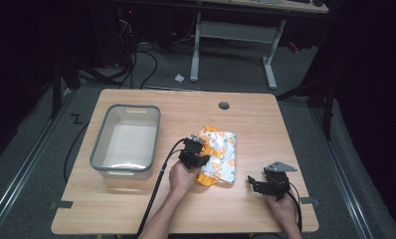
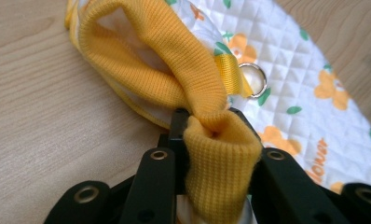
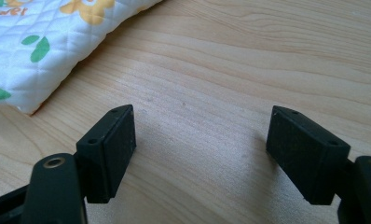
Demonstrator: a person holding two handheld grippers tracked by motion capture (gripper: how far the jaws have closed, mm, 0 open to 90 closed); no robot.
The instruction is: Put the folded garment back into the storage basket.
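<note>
A small quilted white garment (image 1: 222, 154) with orange flowers and yellow ribbed trim lies folded at the middle of the wooden table (image 1: 246, 119). My left gripper (image 1: 195, 152) is at its left edge, shut on the yellow ribbed trim (image 2: 216, 154), which bunches up between the jaws. A metal ring (image 2: 254, 79) on a yellow strap sits just beyond. My right gripper (image 1: 258, 185) hovers over bare wood to the right of the garment (image 3: 39, 42), its pads (image 3: 111, 149) wide apart and holding nothing.
A grey plastic tub (image 1: 126, 141) with nothing in it stands on the left half of the table. A round cable hole (image 1: 224, 105) sits near the far edge. Beyond the table are a white desk frame (image 1: 233, 37) and cables on the floor.
</note>
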